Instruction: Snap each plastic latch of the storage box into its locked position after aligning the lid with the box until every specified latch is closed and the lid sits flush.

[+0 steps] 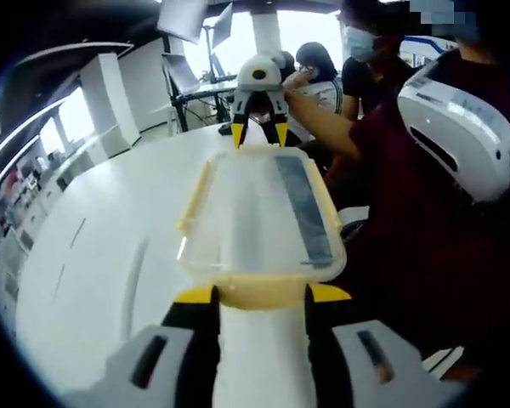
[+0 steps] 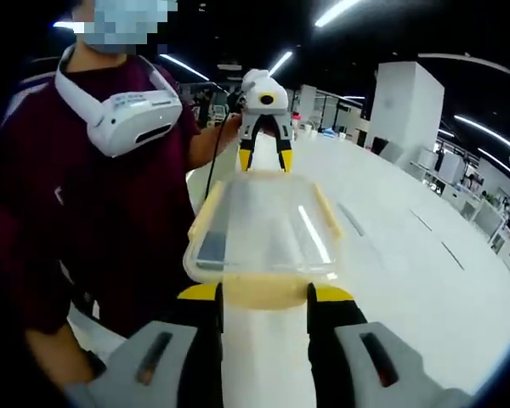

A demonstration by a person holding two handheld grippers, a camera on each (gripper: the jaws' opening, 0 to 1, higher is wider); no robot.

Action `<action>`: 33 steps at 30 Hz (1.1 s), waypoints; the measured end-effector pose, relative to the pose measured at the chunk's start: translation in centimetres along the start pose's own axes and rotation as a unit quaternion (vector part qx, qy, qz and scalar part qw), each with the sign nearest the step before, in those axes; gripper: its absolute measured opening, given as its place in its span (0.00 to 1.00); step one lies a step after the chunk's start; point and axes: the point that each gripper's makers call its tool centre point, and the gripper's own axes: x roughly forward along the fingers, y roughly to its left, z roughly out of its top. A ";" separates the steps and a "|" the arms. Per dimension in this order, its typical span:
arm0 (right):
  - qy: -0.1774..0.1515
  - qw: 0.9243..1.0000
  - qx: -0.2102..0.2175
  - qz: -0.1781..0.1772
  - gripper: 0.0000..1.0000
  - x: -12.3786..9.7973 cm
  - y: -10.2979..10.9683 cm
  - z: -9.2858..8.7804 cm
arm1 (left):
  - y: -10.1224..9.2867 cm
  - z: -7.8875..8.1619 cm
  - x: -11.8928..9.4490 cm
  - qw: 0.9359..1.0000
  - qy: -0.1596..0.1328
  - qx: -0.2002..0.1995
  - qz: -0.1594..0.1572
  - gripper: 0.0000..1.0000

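Note:
A clear storage box (image 1: 259, 212) with a yellow-rimmed lid lies lengthwise on the white table (image 1: 102, 255). My left gripper (image 1: 262, 295) stands open at its near end, and the yellow end latch (image 1: 263, 304) sits between the two yellow-tipped jaws. At the far end my right gripper (image 1: 259, 136) straddles the opposite latch. In the right gripper view the same box (image 2: 263, 225) runs away from my open right gripper (image 2: 266, 293), whose jaws flank a yellow latch (image 2: 263, 299). My left gripper (image 2: 266, 157) is at the far end there. I cannot tell whether the latches are snapped down.
The person (image 2: 85, 195) holding both grippers stands close along one long side of the box, a white headset (image 2: 127, 110) round the neck. Other people (image 1: 323, 72) and desks sit beyond the table. The table (image 2: 408, 255) stretches wide on the box's other side.

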 end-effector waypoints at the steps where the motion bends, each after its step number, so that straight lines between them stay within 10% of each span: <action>1: -0.002 1.000 -0.003 0.000 0.36 -0.1 -0.3 0.2 | 0.1 0.1 -0.2 1.000 0.000 0.001 0.002 0.38; 33: -0.019 0.999 -0.037 0.029 0.36 1.9 -5.4 3.4 | 4.0 -1.1 -3.8 0.999 -0.005 -0.018 0.047 0.38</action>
